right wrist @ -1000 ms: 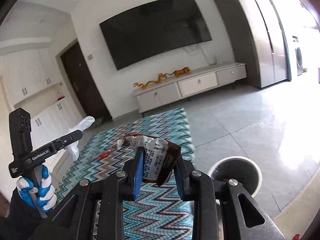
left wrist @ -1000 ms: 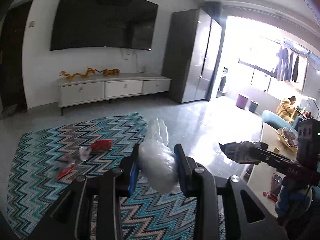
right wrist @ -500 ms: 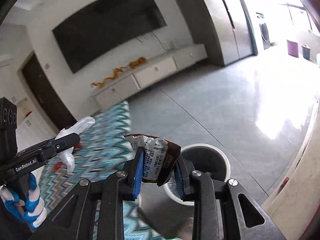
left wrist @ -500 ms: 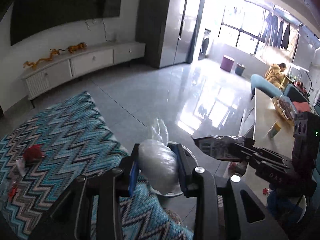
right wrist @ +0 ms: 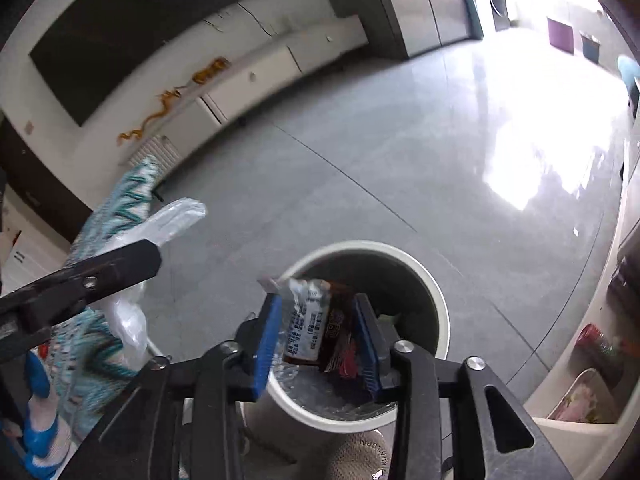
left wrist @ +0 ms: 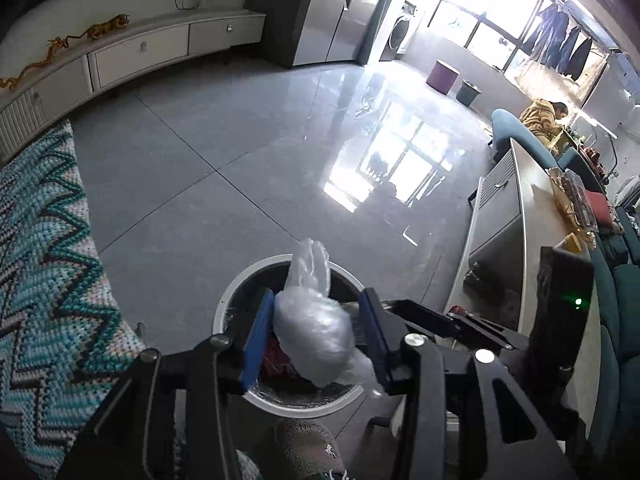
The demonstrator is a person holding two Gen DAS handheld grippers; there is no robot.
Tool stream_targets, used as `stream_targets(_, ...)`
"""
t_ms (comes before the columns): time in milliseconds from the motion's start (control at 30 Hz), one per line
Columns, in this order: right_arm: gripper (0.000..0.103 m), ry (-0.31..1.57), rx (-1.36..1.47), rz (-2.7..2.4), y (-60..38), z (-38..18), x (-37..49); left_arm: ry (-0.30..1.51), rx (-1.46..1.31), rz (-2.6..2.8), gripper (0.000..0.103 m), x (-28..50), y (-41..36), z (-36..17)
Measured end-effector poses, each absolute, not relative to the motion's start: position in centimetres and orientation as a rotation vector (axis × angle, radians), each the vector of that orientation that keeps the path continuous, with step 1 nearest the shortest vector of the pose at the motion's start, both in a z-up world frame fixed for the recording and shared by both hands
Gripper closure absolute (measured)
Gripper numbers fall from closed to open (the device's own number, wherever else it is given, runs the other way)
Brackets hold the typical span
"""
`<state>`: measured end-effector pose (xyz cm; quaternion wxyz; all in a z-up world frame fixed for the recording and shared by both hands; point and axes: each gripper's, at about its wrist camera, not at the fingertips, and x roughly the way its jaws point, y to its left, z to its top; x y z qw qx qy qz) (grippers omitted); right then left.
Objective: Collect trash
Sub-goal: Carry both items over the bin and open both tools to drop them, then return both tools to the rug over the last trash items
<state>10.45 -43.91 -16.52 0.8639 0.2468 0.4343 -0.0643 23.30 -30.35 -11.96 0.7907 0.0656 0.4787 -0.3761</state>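
Observation:
A white round trash bin (left wrist: 224,312) stands on the grey floor right under both grippers. My left gripper (left wrist: 316,316) hangs over the bin's mouth, its jaws opening. A crumpled clear plastic bag (left wrist: 312,328) sits between the blue pads, with a thin gap on its right side. My right gripper (right wrist: 318,320) is over the same bin (right wrist: 436,300), jaws opening too. A brown and silver snack wrapper (right wrist: 308,320) sits loose and tilted between its pads. Red wrappers lie inside the bin.
A zigzag teal rug (left wrist: 40,280) ends just left of the bin. A low counter (left wrist: 536,220) runs along the right. A shoe (left wrist: 308,448) is at the bin's near side. A white TV cabinet (left wrist: 140,48) lines the far wall. A person (left wrist: 544,118) sits far right.
Both grippers swung right from over the rug and dropped down over the bin. Their jaws have widened around the bag and the wrapper.

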Motion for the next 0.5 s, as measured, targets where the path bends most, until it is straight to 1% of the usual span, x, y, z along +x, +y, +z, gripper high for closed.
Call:
stream_targets(33, 0.059, 0.92, 0.526, -0.143, -44.4, -17.1, 10.5, 1.032, 0.141, -0.811, 0.05, 23.4, -30.6, -12.2)
stream_targets(100, 0.055, 0.928, 0.545, -0.149, -44.8, -17.9, 10.4, 1.037, 0.144, -0.816, 0.049, 23.6, -30.9, -12.6)
stream_targets(267, 0.054, 0.925, 0.558, -0.158, -45.1, -17.9, 9.5, 1.005, 0.166, -0.78, 0.049, 23.0, -30.8, -12.0)
stream_targets(500, 0.05, 0.867, 0.544, -0.147, -43.9, -14.5, 8.2, 0.882, 0.211, -0.682, 0.049, 20.6, -28.8, -8.8)
